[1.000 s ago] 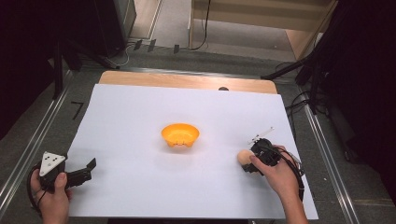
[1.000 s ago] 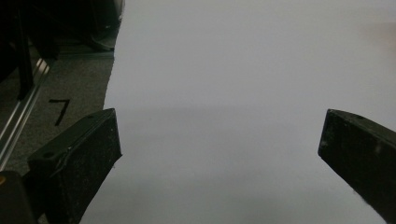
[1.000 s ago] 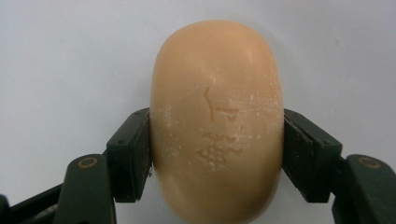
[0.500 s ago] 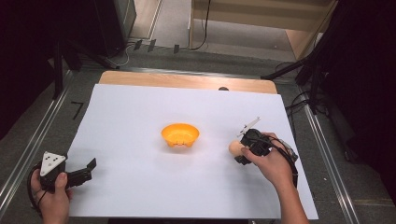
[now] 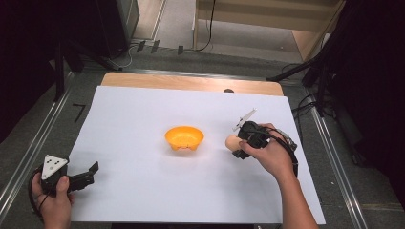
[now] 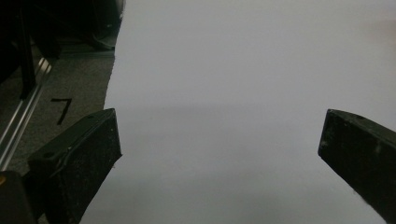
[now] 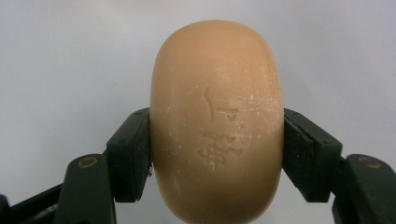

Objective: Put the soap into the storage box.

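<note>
**Soap bar clamped beside the bowl**

Here the right gripper (image 5: pixel 237 144) grasps a tan, rounded oval bar of soap (image 7: pixel 216 123), its two black jaws pressed against the bar's left and right sides, as the right gripper view shows; a faint stamped mark sits on the bar's face. In the high view the soap (image 5: pixel 231 142) is held above the white paper sheet (image 5: pixel 143 109) that covers the wooden table, just right of the shallow orange plastic bowl (image 5: pixel 184 137) and apart from it. The left gripper (image 5: pixel 88 174) rests at the sheet's near left corner, well apart from the bowl, its jaws spread wide with nothing but bare paper between them.
</note>
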The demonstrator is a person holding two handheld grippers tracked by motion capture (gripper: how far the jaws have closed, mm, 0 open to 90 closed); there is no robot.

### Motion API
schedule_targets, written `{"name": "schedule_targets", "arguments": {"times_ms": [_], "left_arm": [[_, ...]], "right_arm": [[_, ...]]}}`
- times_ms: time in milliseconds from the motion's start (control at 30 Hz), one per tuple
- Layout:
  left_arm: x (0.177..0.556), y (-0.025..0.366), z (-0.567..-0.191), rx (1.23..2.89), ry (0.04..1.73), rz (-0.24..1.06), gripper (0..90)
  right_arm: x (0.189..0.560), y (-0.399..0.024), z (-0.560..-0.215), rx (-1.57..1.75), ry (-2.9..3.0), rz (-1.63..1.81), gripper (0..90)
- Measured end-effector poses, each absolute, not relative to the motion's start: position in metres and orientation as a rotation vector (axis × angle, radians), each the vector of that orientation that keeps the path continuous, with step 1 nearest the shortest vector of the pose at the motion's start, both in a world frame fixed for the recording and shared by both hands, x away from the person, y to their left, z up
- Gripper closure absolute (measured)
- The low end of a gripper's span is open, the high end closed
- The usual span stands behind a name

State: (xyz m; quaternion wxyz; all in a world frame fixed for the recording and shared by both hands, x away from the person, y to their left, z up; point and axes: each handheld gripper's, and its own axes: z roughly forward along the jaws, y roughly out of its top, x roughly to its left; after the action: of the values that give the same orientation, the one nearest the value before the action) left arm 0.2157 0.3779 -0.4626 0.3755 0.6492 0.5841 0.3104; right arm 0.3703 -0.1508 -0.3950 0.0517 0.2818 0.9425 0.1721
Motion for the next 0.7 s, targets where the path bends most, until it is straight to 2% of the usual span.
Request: {"name": "schedule_targets", "arguments": {"times_ms": [700], "left_arm": [[0.215, 0.378, -0.463, 1.658, 1.495, 0.803, 0.0]], "right_arm": [[0.386, -0.121, -0.384, 0.657, 2.898, 0.552, 32.8]]}}
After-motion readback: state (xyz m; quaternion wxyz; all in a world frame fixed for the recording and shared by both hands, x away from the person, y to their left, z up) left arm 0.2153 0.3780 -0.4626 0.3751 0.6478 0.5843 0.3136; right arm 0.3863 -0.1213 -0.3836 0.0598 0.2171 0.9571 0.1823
